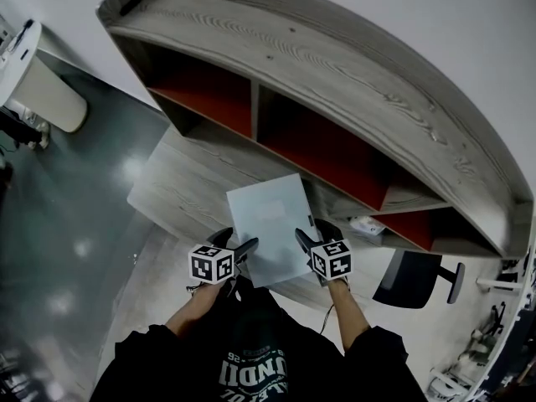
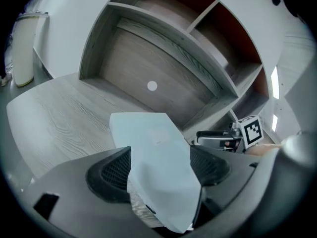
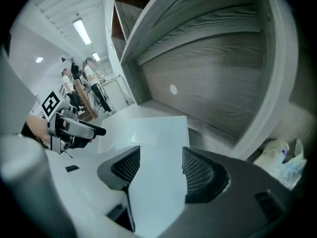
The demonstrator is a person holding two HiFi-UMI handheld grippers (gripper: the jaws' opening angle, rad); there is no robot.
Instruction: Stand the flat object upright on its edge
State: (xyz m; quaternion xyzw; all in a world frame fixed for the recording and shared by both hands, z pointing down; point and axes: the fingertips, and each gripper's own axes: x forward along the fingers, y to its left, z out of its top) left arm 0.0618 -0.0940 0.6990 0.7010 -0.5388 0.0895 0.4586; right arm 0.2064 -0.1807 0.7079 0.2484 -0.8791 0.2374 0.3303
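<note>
Hovers with left claw (image 2: 159, 168) and right claw (image 3: 159, 167) both wide open astride the pale flat object (image 1: 270, 224) lying at the worktop's (image 1: 180, 195) near edge, and risks nudging it off by closing unevenly.

The flat object (image 1: 272, 224) lies on the desk (image 1: 180, 187), in front of the shelf unit (image 1: 335, 74). The left gripper (image 1: 244, 248) is at its near left corner and the right gripper (image 1: 303, 239) at its right edge (each has it between the jaws). A chair (image 1: 410, 279) stands right of the desk.
</note>
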